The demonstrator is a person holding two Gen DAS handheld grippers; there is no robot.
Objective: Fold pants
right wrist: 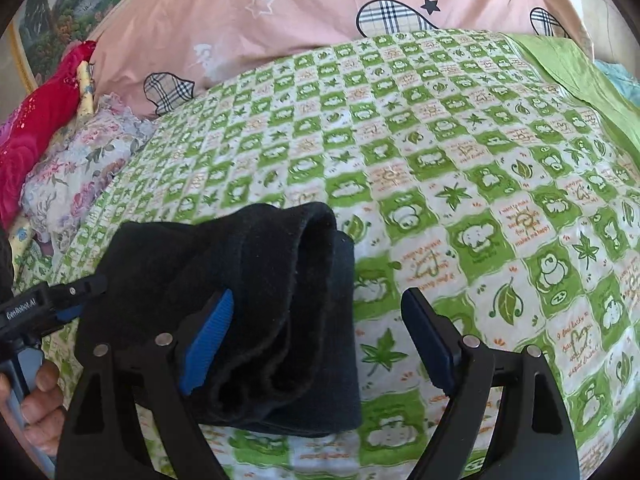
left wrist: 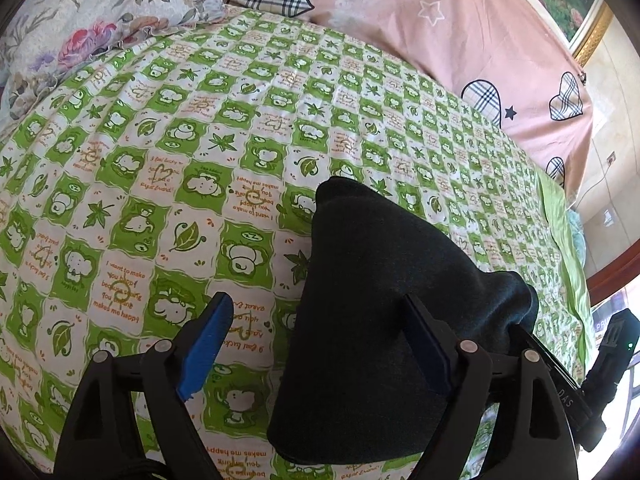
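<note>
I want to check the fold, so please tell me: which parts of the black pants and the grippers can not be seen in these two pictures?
- Black pants, left wrist view: near end cut off by the bottom edge; right side behind the finger.
- Right wrist view: left part of the pants behind the blue pad.
- Waistband, leg ends: not identifiable.
- Bed sheet under the pants: covered.

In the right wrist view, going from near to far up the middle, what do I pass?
Folded black pants → green and white checked cartoon-print bedsheet → pink quilt with plaid hearts.
</note>
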